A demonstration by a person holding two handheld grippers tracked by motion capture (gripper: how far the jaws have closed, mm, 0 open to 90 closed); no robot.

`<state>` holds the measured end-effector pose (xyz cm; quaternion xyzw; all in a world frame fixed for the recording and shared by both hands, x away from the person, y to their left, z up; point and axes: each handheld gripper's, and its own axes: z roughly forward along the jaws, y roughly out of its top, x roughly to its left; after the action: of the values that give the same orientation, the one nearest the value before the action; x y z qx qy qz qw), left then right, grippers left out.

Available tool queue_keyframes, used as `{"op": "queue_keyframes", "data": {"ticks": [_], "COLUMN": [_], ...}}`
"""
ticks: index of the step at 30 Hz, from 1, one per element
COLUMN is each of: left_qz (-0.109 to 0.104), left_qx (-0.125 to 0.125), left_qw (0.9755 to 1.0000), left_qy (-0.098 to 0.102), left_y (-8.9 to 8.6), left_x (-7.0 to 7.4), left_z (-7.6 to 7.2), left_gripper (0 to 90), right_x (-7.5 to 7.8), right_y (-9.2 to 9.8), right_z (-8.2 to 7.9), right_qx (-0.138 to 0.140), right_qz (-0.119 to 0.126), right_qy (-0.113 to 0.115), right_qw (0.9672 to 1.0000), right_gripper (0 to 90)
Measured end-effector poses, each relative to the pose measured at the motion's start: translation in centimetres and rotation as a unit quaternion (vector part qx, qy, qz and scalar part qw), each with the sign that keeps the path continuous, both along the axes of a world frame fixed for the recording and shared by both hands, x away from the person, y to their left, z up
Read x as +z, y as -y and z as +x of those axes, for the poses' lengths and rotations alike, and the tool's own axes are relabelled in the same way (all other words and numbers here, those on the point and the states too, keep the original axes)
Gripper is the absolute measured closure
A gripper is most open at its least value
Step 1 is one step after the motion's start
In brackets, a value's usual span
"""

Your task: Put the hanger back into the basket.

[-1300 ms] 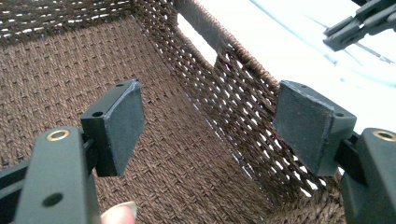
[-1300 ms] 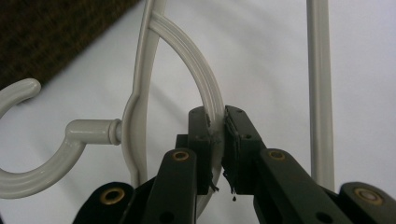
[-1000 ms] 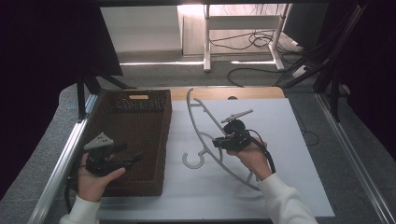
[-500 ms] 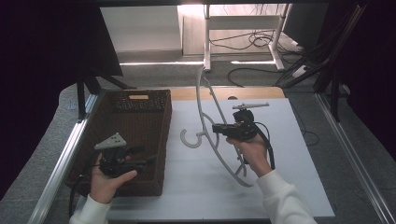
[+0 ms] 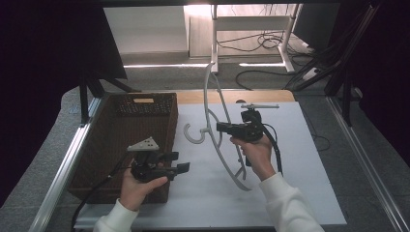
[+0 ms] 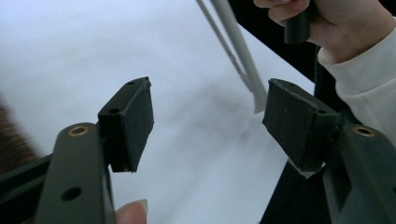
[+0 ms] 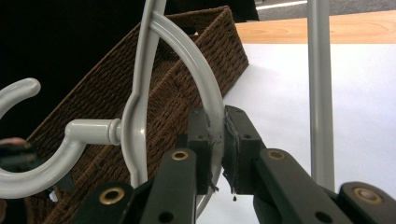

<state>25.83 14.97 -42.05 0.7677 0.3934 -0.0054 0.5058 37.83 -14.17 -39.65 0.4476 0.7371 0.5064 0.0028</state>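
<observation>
A pale grey clothes hanger [image 5: 211, 92] stands nearly upright on the white mat, its hook [image 5: 192, 136] pointing left toward the basket. My right gripper [image 5: 218, 128] is shut on the hanger's curved arm [image 7: 201, 65] close to the hook's neck, and the pads [image 7: 236, 135] pinch it. My left gripper [image 5: 182, 162] hovers at the basket's front right corner, pointing right toward the hanger's lower end [image 6: 239, 46]. Its jaws have just been closing a little, still wide apart, with nothing between the pads [image 6: 140, 116].
A brown wicker basket [image 5: 116, 135] takes up the table's left side, with a dark mesh insert at its far end. The white mat [image 5: 300, 193] covers the table. Metal rails run along both sides, and cables lie on the floor beyond.
The right gripper has lifted and swung the hanger from a low tilt to nearly upright. The left gripper has moved right, from over the basket to its front right corner.
</observation>
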Motion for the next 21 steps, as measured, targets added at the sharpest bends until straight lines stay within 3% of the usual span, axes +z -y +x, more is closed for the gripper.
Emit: {"op": "queue_keyframes", "data": {"ticks": [4, 6, 8, 15, 21], "left_qz": [-0.007, 0.009, 0.008, -0.013, -0.018], "left_qx": [0.002, 0.005, 0.005, 0.015, 0.02], "left_qw": [0.9998, 0.9999, 0.9999, 0.9995, 0.9993], "left_qy": [-0.016, -0.011, -0.01, -0.026, -0.027], "left_y": [1.5, 2.7, 3.1, 5.9, 7.3], "left_x": [-0.2, -0.3, -0.3, -1.1, -1.4], "left_z": [0.5, 0.7, 0.8, 1.9, 2.5], "left_gripper": [35.9, 36.9, 37.1, 38.6, 40.5], "right_x": [-0.1, -0.2, -0.2, -0.5, -0.6], "right_y": [0.0, 0.2, 0.2, 0.9, 1.1], "right_z": [0.1, 0.2, 0.3, 0.6, 0.6], "right_qx": [-0.007, -0.014, -0.017, -0.042, -0.053], "right_qz": [0.002, 0.005, 0.006, 0.026, 0.039], "right_qy": [-0.001, 0.001, 0.0, 0.001, -0.001], "right_qw": [1.0, 0.9999, 0.9998, 0.9988, 0.9979], "right_gripper": [81.7, 81.8, 81.7, 81.7, 81.7]}}
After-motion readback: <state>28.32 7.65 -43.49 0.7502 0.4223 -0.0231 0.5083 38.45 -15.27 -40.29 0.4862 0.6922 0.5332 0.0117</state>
